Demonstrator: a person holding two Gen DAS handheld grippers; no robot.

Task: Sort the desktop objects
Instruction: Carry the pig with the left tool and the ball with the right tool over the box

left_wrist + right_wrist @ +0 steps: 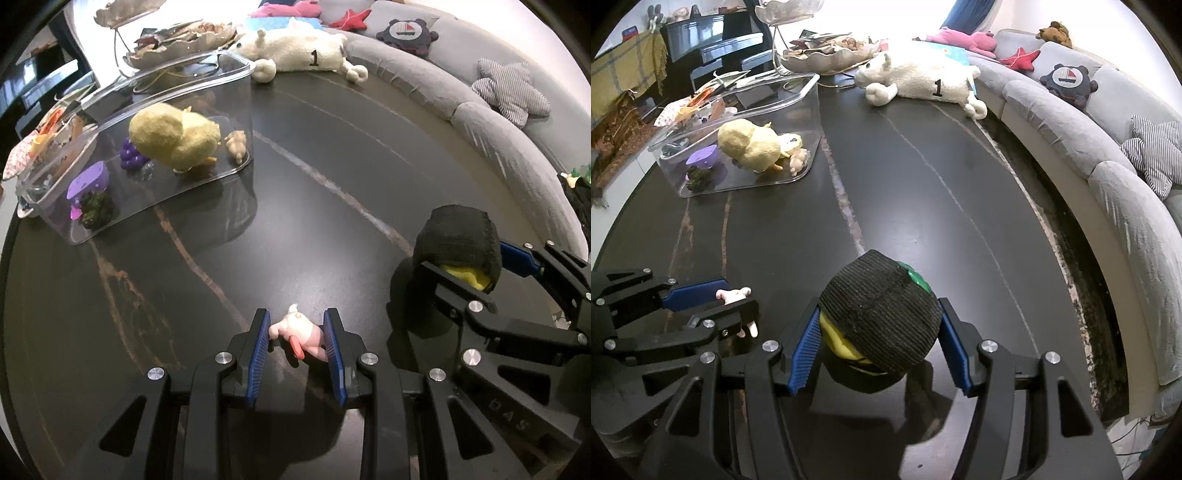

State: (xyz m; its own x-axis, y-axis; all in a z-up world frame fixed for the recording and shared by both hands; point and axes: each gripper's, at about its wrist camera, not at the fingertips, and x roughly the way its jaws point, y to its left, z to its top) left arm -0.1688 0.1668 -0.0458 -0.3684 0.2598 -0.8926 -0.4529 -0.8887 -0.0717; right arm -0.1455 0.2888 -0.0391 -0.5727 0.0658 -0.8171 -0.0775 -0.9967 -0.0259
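My left gripper (297,336) is shut on a small pink pig figure (301,334), low over the dark table (314,177). In the right wrist view the left gripper (737,308) shows at the left with the pig (733,294) between its pads. My right gripper (879,332) is shut on a yellow toy wearing a black knit hat (882,310); the toy also shows in the left wrist view (458,243). A clear plastic bin (236,79) at the far left holds a yellow duck (177,136), purple grapes (131,155) and other small toys.
A white plush sheep (299,50) marked 1 lies at the table's far edge. A metal tiered dish (827,55) stands behind the bin. A grey curved sofa (1108,155) with cushions runs along the right. A piano (709,44) is at back left.
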